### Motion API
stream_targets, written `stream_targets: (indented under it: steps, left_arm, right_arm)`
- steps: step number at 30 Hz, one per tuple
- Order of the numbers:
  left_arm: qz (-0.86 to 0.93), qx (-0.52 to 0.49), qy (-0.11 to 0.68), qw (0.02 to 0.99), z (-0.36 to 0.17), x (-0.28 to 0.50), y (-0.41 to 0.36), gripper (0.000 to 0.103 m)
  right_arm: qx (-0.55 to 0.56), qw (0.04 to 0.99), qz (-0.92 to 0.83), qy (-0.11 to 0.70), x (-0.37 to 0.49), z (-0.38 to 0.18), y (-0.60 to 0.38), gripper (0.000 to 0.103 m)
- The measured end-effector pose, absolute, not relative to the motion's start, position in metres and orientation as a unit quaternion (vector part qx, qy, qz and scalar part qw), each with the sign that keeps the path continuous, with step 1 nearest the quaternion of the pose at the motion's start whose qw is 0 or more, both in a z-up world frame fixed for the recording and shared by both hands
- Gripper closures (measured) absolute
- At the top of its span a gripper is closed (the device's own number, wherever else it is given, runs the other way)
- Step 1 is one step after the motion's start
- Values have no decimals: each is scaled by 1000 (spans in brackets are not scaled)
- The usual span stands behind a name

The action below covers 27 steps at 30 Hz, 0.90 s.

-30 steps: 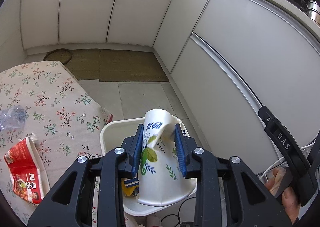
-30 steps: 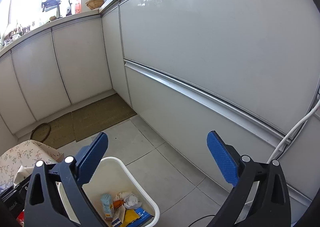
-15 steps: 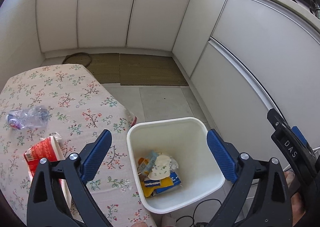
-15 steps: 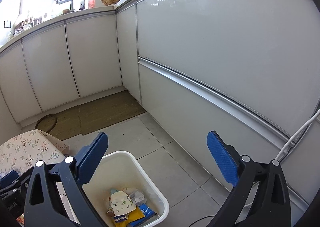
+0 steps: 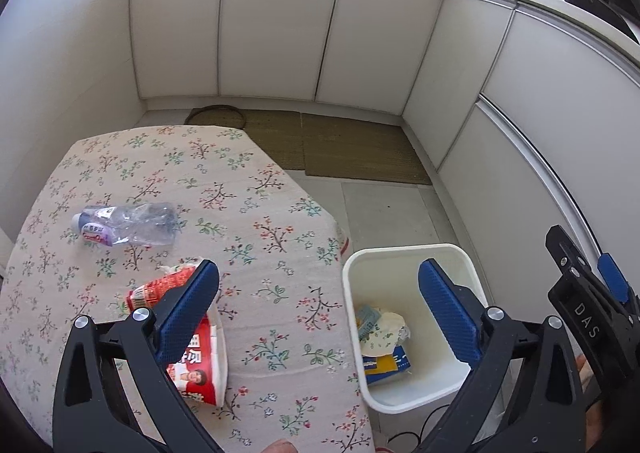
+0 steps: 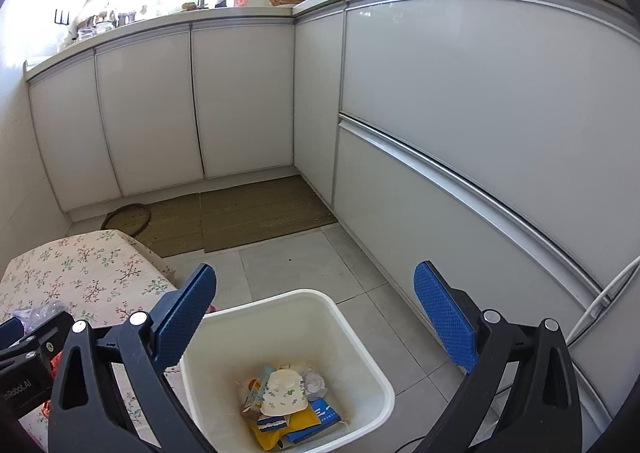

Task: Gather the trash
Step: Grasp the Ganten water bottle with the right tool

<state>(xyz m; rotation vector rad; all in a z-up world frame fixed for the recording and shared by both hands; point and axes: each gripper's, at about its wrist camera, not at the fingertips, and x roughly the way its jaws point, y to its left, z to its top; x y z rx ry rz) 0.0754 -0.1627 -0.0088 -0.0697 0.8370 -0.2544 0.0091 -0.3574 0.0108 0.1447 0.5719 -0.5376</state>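
A white trash bin (image 5: 404, 253) stands on the floor beside the table; it also shows in the right wrist view (image 6: 352, 329). A flowered paper cup (image 6: 284, 393) lies inside it on other wrappers, also seen in the left wrist view (image 5: 384, 329). On the floral tablecloth (image 5: 256, 213) lie a crushed clear plastic bottle (image 5: 128, 229) and a red noodle cup (image 5: 196, 357). My left gripper (image 5: 318, 309) is open and empty, above the table edge and bin. My right gripper (image 6: 316, 313) is open and empty above the bin.
White kitchen cabinets (image 5: 280, 25) wrap around the back and right. Brown floor mats (image 5: 352, 149) lie on the tiled floor. A white cable (image 6: 600, 301) runs along the right cabinet. The right gripper's body (image 5: 584, 305) shows at the left view's right edge.
My left gripper opened and dropped the flowered cup into the bin, then swung left and up over the table. The right gripper rose slightly, still open.
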Motion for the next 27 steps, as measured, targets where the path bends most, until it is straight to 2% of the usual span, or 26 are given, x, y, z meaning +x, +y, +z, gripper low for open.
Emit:
stream_targets:
  steps: [27]
  left_arm:
    - [101,-159,456,870,-52,82,70,7]
  right_arm:
    - [-41,939,-58,336,105,-19,-132,7]
